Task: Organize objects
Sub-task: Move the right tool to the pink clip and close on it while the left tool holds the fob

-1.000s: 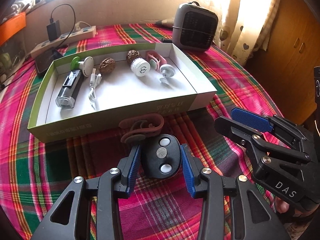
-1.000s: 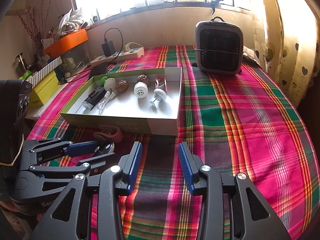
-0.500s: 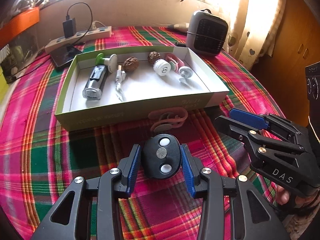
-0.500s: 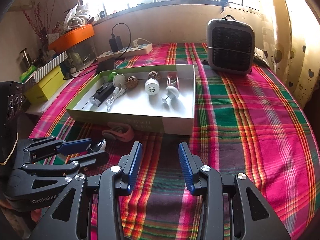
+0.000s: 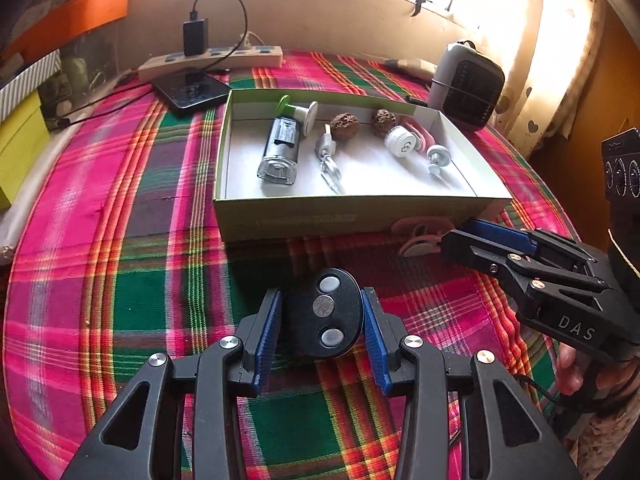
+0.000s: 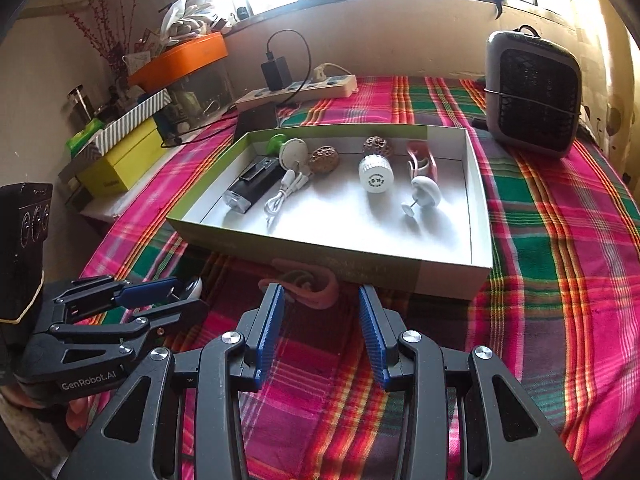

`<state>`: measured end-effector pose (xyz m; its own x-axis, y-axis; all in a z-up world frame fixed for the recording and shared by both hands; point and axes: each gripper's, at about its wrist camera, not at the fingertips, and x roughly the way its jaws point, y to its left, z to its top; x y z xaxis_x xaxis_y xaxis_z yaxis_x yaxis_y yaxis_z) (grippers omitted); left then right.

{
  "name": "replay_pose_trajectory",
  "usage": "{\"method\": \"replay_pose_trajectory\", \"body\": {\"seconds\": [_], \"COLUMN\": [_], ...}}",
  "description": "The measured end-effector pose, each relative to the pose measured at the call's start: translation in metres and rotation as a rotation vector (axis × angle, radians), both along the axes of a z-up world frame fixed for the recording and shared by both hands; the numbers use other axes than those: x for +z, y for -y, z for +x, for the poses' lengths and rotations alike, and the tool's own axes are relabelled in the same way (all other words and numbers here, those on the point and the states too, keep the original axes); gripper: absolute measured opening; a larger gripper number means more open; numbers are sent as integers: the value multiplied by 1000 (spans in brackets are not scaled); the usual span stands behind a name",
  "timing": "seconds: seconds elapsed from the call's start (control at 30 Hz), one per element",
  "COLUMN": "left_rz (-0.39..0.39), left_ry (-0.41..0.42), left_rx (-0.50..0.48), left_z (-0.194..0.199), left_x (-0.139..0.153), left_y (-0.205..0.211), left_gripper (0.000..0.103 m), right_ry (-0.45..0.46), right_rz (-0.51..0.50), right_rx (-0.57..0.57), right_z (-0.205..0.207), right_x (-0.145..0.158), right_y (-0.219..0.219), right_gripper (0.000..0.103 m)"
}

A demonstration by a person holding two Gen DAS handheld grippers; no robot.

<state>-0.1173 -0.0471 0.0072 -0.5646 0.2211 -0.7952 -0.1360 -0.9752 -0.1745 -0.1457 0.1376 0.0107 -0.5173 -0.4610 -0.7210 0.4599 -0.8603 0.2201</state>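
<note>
My left gripper (image 5: 322, 314) is shut on a black oval remote (image 5: 325, 312) with three round buttons, held above the plaid cloth. The green-rimmed tray (image 5: 360, 213) lies just beyond; inside are a flashlight (image 5: 278, 148), a white cable (image 5: 329, 160), two brown walnuts, a white cap (image 5: 400, 142) and a white knob. A pink clip (image 6: 308, 284) rests on the cloth against the tray's front wall. My right gripper (image 6: 321, 314) stands open just in front of that clip, nothing between its fingers. In the right wrist view the left gripper (image 6: 168, 286) sits low at the left.
A grey heater (image 6: 532, 96) stands behind the tray on the right. A power strip (image 6: 296, 90) with a charger and a dark phone (image 5: 190, 90) lie at the back. Yellow and striped boxes (image 6: 120, 152) crowd the left edge.
Both grippers have slid left along the tray's front. The remote stays clamped in the left one; the right one has come closer to the pink clip.
</note>
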Motion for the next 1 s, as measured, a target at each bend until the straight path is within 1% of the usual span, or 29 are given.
{"method": "replay_pose_trajectory", "body": {"seconds": [0.1, 0.23, 0.5, 0.57, 0.63, 0.7, 0.83, 1.0], "left_rz": [10, 21, 26, 30, 33, 34, 37, 37], "left_ry": [-4, -7, -6, -8, -9, -9, -8, -9], "left_rx": [-4, -14, -13, -14, -12, -13, -17, -14], "left_z": [-1, -2, -5, -4, -5, -5, -6, -6], "left_x": [0, -1, -1, -1, -1, -1, -1, -1], "left_y": [3, 7, 16, 18, 19, 20, 21, 22], "left_gripper": [38, 38, 38, 38, 38, 38, 38, 38], "right_ry": [15, 16, 37, 25, -3, -10, -11, -17], "right_rz": [22, 22, 17, 35, 73, 104, 107, 122], "right_rx": [12, 39, 163, 195, 185, 155, 149, 184], "right_z": [-4, -3, 10, 14, 16, 12, 5, -1], "right_x": [-4, -6, -9, -8, -8, -9, -9, -9], "right_y": [7, 13, 25, 30, 31, 32, 36, 46], "right_gripper": [40, 40, 40, 40, 40, 40, 40, 40]}}
